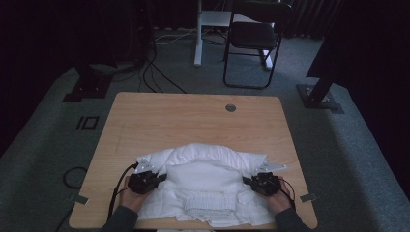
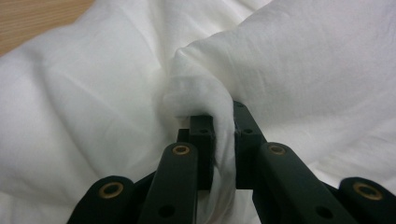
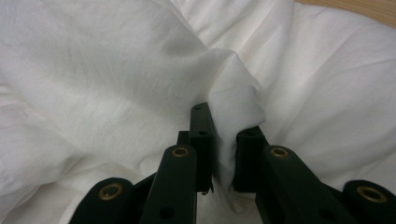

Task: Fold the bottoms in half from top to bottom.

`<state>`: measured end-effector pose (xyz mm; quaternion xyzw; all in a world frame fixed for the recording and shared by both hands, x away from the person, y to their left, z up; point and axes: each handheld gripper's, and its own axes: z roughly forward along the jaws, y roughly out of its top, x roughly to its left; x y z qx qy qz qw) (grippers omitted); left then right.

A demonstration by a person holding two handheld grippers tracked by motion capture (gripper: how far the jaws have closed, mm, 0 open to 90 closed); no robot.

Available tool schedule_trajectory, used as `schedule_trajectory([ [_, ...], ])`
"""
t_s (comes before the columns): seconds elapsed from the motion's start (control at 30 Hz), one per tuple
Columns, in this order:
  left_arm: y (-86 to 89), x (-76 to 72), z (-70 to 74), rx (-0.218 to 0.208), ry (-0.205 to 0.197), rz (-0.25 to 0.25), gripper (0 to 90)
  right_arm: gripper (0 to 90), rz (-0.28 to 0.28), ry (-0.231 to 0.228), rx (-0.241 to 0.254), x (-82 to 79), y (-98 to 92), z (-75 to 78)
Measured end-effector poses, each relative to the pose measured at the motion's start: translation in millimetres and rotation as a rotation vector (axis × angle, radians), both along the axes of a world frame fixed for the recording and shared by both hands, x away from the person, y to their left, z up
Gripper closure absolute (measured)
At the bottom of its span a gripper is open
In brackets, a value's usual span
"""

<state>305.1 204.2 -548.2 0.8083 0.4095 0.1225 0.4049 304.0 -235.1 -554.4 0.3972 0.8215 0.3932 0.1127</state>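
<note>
White garment (image 1: 208,186) lies bunched on the near part of the wooden table (image 1: 193,116), ribbed hem toward the person. Left gripper (image 1: 162,177) sits at the garment's left edge, jaws nearly closed, pinching a fold of the white cloth (image 2: 205,98) between them. Right gripper (image 1: 247,181) sits at the opposite edge, jaws likewise clamped on a cloth fold (image 3: 233,107). Folded-over middle panel lies between the two grippers. Black chair (image 1: 254,36) stands on the floor well beyond the table.
</note>
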Motion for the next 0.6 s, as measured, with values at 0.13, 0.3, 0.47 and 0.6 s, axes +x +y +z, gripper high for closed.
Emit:
schedule_trajectory([
  [0.13, 0.1, 12.8, -3.3, -0.024, -0.006, 0.037, 82.9, 80.7, -0.022, 0.002, -0.003, 12.7, 2.5, -0.3],
  [0.3, -4.1, 30.2, -4.2, -0.017, -0.024, 0.086, 82.8, 80.7, -0.058, -0.006, -0.011, 35.5, 6.7, 0.1],
  [0.47, -10.0, 55.9, -4.0, -0.004, -0.037, 0.149, 82.8, 80.7, -0.096, -0.026, -0.041, 65.1, 13.6, 1.6],
  [0.6, -16.0, 74.7, -2.9, 0.013, -0.044, 0.204, 82.8, 80.6, -0.148, -0.033, -0.03, 89.9, 18.1, 0.9],
])
